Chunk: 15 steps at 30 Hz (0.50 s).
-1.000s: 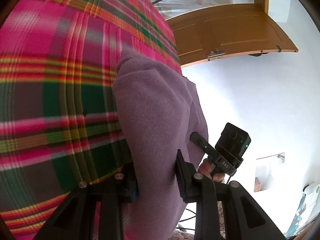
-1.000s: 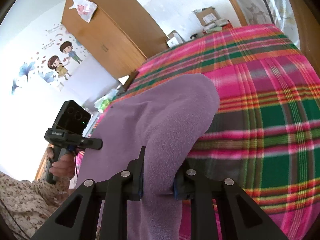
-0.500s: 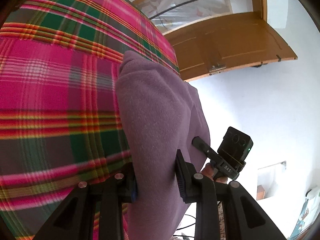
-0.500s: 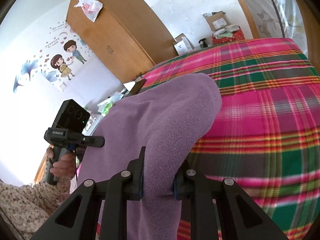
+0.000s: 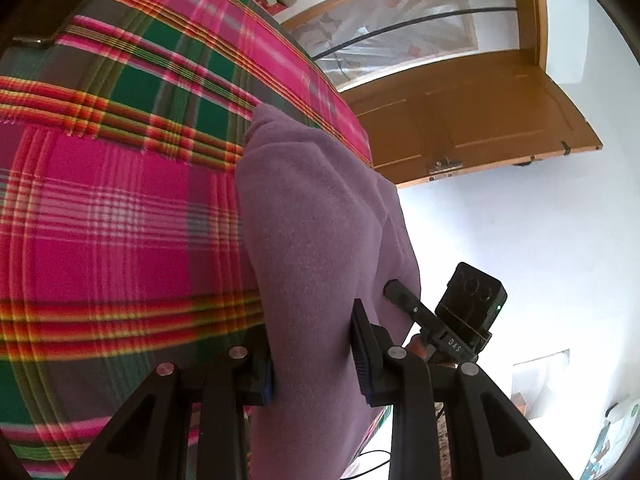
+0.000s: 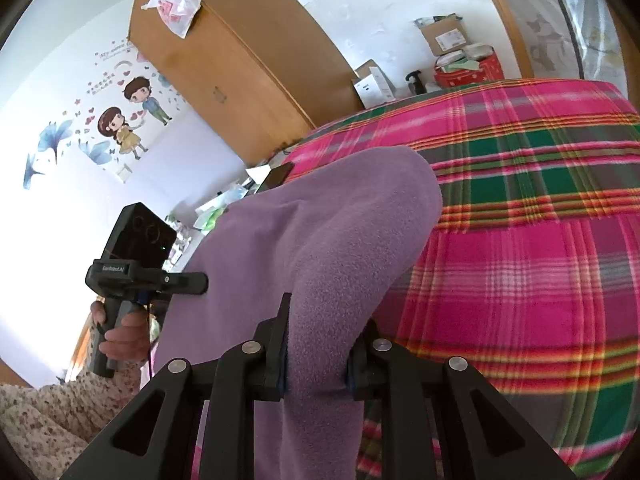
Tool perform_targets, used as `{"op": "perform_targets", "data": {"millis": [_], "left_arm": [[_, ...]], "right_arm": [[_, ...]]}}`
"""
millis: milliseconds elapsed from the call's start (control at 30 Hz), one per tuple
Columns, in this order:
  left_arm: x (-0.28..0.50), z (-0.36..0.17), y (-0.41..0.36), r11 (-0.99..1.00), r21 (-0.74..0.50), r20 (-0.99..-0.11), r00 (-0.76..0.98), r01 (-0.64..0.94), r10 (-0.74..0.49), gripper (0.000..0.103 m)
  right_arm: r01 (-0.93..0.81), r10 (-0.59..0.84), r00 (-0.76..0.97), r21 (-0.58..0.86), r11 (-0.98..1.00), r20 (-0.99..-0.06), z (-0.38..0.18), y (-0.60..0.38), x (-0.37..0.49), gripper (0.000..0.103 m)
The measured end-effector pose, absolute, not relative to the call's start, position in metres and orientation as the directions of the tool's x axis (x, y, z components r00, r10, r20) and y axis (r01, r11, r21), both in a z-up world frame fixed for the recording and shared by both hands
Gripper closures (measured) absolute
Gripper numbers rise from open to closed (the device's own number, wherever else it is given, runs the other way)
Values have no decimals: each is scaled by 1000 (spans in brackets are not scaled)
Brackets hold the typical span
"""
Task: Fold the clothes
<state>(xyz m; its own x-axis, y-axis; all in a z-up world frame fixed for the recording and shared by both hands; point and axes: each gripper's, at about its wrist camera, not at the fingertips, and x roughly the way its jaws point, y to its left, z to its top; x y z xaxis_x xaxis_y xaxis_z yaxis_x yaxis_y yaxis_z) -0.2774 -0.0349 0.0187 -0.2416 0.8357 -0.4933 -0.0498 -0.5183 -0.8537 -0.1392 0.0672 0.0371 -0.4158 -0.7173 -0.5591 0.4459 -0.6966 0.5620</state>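
Bedroom setting: plaid blanket [image 5: 120, 220] in pink, green and red spread over a bed, filling most of both wrist views.

Nearest: left gripper [image 5: 312, 356], jaws pinching a thick fold of the purple fleece garment [image 5: 316, 248]. Inner faces of both fingers are buried in cloth; the left pad shows only as a sliver of blue. Right gripper [image 6: 316, 354] likewise clamped on a bunched fold of the same garment [image 6: 320, 248], fleece bulging above the jaws and hanging below them out of frame.

Garment is held up off the blanket, stretched between the two grippers. Its lower edge is cut off at the bottom of both views, so its full shape and kind cannot be told.

Middle distance: from the left wrist, the right gripper [image 5: 404, 300] is seen side-on at the cloth's edge, its tips hidden behind fleece; only a bit of the hand beneath shows. From the right wrist, the left gripper [image 6: 196, 282] and the hand [image 6: 120, 332] on its grip, above a flowered sleeve [image 6: 52, 412].

Far: wooden door [image 5: 460, 128] with glazed panel, white wall. Other view: wooden wardrobe [image 6: 240, 52] with a plastic bag [image 6: 172, 8] on top, cartoon wall stickers [image 6: 124, 120], boxes [image 6: 444, 36] and a red tin [image 6: 468, 70] beyond the bed; labels too small to read.
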Motion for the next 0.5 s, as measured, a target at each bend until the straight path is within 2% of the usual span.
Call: {"op": "perform_targets", "data": {"millis": [500], "left_arm": [[-275,14,-63,-528,-849,-501,-288,-23,816,71]], "right_arm": [[450,-720,-409,563,-693,-560,37,42,-178,82]]}}
